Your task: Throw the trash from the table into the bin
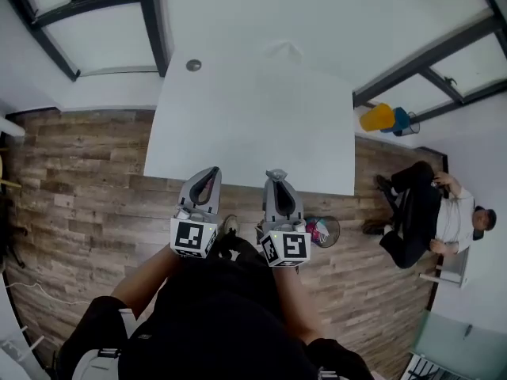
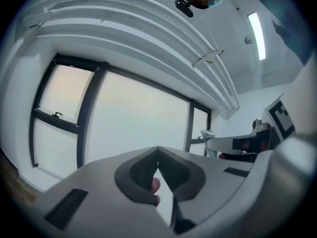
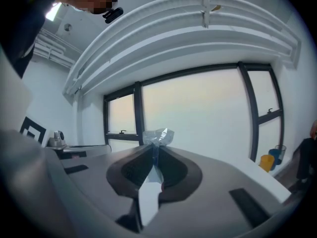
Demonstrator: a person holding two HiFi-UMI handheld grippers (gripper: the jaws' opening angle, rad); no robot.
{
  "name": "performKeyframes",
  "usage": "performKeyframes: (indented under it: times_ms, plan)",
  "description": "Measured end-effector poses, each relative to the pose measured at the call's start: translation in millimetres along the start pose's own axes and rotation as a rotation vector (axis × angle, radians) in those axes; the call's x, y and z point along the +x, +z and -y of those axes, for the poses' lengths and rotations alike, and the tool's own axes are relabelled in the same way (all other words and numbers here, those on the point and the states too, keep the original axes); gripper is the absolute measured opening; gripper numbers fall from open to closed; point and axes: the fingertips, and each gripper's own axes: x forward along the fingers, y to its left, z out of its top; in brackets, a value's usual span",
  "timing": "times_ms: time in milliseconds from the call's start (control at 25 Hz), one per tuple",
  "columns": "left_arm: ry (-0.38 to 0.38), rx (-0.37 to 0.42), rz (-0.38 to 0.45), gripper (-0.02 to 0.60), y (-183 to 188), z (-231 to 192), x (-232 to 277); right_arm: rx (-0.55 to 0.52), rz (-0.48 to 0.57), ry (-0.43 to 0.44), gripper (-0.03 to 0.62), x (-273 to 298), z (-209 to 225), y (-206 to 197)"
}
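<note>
Your right gripper (image 3: 154, 151) had its jaws pinching a crumpled clear wrapper (image 3: 158, 137), with the twist of film poking up past the tips at 12 o'clock. Your left gripper (image 2: 158, 152) had its jaws pressed together at the tips, and a small pink thing (image 2: 155, 186) sat in the hollow behind them. It seemed to be held, though I could not tell what it was.

Both grippers pointed level toward the white surface (image 1: 253, 117) at 12 o'clock in the head view. A small grey round thing (image 1: 193, 65) lay near its far edge. The bin (image 1: 323, 230) stood on the floor (image 1: 95, 180) just beside your right gripper at about 4 o'clock, with colourful rubbish already in it.

The step in hand looked like the carry to the bin. To do it well, you needed to keep the pinch firm, swing toward 4 o'clock and tip the jaws down over the rim. Thin film probably drifts or clings, so you needed to get low and close to the opening before spreading the jaws.
</note>
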Motion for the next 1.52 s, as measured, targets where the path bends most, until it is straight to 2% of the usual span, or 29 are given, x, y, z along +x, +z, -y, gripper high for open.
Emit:
performKeyframes:
  times_ms: [160,360,680,1240,1520]
  plan:
    - [-0.128,-0.012,-0.019,-0.003,-6.4,35.0,19.3,0.006,0.003,-0.137,0.043,-28.6,32.5,1.4]
    - [-0.277,-0.019,-0.027,-0.003,-9.3,98.5,34.9,0.008,0.028,-0.286,0.043,-82.6,76.2,9.4]
    - [-0.465,0.010,-0.036,-0.003,-12.1,199.5,43.8,0.042,0.095,-0.512,0.043,-176.5,143.8,11.7]
    - [-0.711,0.050,-0.058,-0.003,-34.8,390.2,49.4,0.077,0.159,-0.758,0.043,-326.0,254.0,1.9]
    - [-0.817,0.070,-0.069,-0.003,-54.5,500.0,55.3,0.134,0.158,-0.875,0.043,-412.0,318.8,-24.4]
